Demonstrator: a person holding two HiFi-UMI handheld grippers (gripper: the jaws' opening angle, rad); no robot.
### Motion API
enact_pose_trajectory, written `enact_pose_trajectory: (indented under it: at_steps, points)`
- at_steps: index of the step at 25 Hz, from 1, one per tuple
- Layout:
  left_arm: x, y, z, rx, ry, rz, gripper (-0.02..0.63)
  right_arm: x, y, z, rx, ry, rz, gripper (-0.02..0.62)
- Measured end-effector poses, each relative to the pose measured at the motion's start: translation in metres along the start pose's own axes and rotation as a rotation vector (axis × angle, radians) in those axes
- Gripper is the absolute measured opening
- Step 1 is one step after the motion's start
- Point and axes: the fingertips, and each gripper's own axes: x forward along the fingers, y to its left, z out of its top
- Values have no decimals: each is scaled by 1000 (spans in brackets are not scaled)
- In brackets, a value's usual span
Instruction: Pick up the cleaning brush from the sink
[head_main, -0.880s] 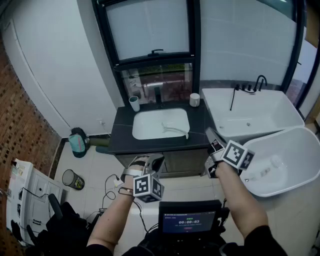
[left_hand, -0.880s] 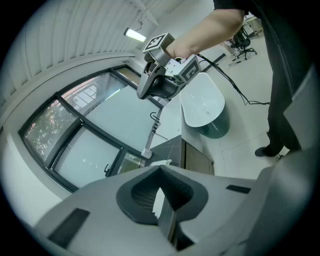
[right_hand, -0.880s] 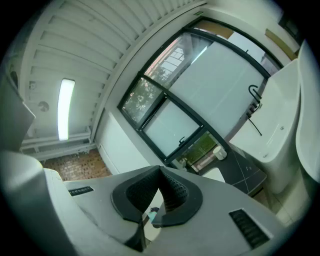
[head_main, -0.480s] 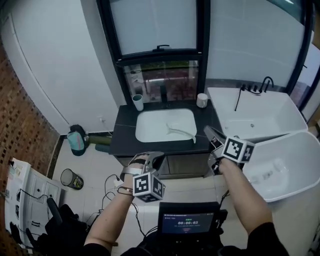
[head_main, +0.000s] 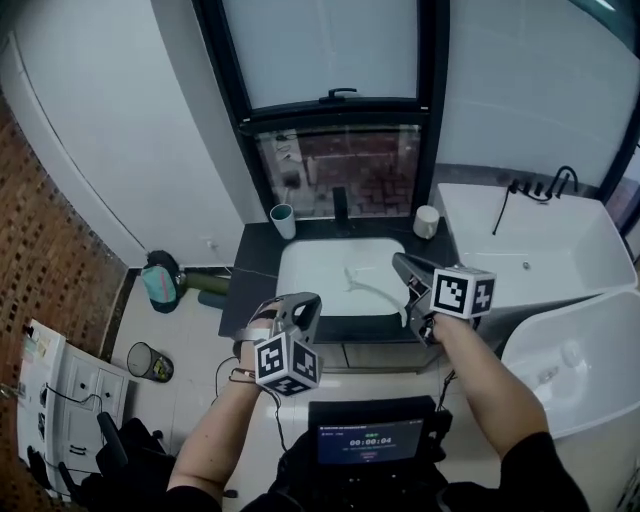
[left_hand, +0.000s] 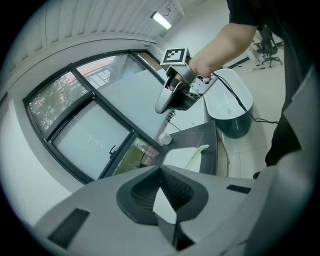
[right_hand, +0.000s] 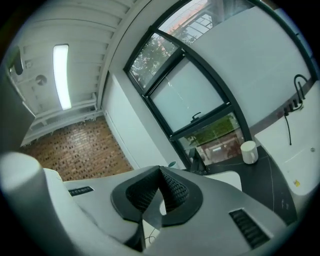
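The cleaning brush, white with a long curved handle, lies in the white sink of the dark vanity, its end resting over the front right rim. The left gripper view shows the brush too. My right gripper is shut and empty, hovering over the sink's right front corner just above the brush. My left gripper hangs lower, before the vanity's front left, shut with nothing held. In their own views both grippers show the pads meeting.
A green cup, a black faucet and a white cup stand behind the sink. Two white bathtubs fill the right. A bin and a green bag sit on the floor at left.
Both grippers have come closer to the vanity. The right one has gone from in front of the counter to above the sink's right front corner.
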Motion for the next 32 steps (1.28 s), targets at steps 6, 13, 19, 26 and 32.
enact_pose_trajectory:
  at_steps: [6,13,19,26,32]
  points:
    - [104,93,-57,-167,-25,-48,0,135,-50,17,-111,166,-31,66]
    - [186,152,-128,-353,-24,-162,23,233,-116,-8,-126,298,-158,66]
    - [255,144,-166,-649,78,-260,23,266,-202,-64,-171,545,-245,133]
    - [324,120,-197,-1008,183,-210,26,286,-278,-149,-185,852,-228,190]
    - [382,87,-238,-1158,319,-211,26,313,-331,-210,-187,1007,-219,190]
